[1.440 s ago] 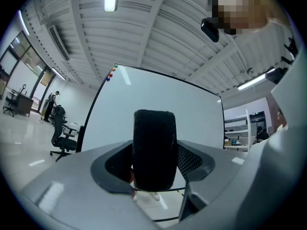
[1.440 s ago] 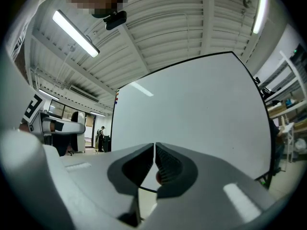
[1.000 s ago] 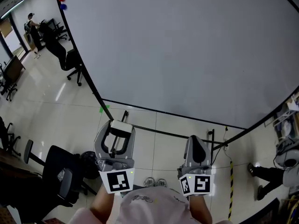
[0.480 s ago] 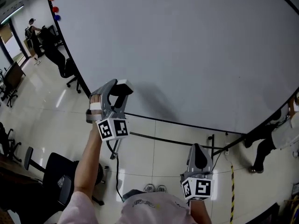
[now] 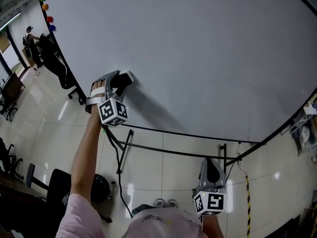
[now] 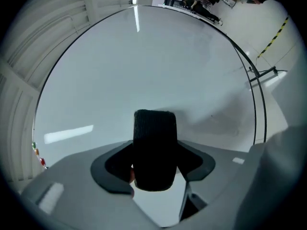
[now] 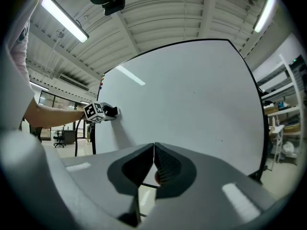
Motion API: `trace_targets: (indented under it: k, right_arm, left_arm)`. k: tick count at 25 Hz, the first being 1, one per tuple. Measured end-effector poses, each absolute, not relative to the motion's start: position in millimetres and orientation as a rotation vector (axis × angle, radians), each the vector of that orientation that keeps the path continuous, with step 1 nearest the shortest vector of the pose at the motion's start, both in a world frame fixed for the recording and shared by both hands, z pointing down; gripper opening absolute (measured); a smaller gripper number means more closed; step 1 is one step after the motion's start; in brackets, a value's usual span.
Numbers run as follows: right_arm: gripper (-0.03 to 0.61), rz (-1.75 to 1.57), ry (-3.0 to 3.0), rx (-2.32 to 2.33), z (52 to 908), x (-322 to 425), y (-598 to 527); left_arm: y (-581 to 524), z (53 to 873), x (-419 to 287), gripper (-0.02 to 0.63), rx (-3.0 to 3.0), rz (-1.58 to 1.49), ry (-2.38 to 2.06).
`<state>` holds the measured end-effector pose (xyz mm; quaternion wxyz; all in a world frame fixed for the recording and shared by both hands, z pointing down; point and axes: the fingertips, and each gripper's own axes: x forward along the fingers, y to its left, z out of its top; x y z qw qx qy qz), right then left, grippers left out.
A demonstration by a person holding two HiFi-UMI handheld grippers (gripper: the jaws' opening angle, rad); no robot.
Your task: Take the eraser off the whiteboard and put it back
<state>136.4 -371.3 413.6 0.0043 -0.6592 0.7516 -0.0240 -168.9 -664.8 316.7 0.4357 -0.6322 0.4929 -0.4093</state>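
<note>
In the head view the big whiteboard (image 5: 198, 53) fills most of the picture. My left gripper (image 5: 120, 81) is stretched out to its lower left part, shut on the eraser (image 5: 127, 77), whose end sits close against the board. The left gripper view has the eraser's black felt (image 6: 154, 150) upright between the jaws of the left gripper (image 6: 154, 153), with the whiteboard (image 6: 144, 71) right behind it. My right gripper (image 5: 212, 171) hangs low by my body, shut and holding nothing. The right gripper (image 7: 153, 153) has its jaws pressed together, and far off stand the left gripper (image 7: 98, 112) and eraser (image 7: 113, 111).
Coloured magnets (image 5: 46, 12) dot the board's top left corner. Below the board run its black stand bars (image 5: 173, 150) over a glossy tiled floor. Office chairs (image 5: 58, 63) stand at the left, a black chair (image 5: 57, 195) near my left side, shelving (image 5: 304, 128) at the right.
My left gripper has risen from beside my body out to the board's lower left with the eraser in it, rolling as it went. The right gripper has sunk a little.
</note>
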Motion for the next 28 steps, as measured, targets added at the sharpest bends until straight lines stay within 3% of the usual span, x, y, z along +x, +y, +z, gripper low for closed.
trace_targets:
  k: [11, 13, 17, 19, 28]
  right_arm:
    - [0.017, -0.06, 2.333, -1.98, 401, 126, -365]
    - [0.017, -0.074, 2.306, -1.97, 397, 126, -360]
    - [0.015, -0.074, 2.247, -1.972, 386, 132, -348]
    - [0.017, -0.059, 2.235, -1.986, 385, 133, -345]
    - [0.015, 0.004, 2.246, -1.983, 374, 132, -321]
  left_arm:
    - [-617, 304, -176, 0.301, -1.753, -0.682, 1.423]
    - [-580, 298, -181, 0.301, -1.95, -0.483, 1.506]
    - [-478, 278, -170, 0.299, -2.492, 0.242, 1.529]
    - [-447, 280, -165, 0.263, -2.601, 0.42, 1.513]
    - [-360, 325, -172, 0.255, -2.695, 0.436, 1.695]
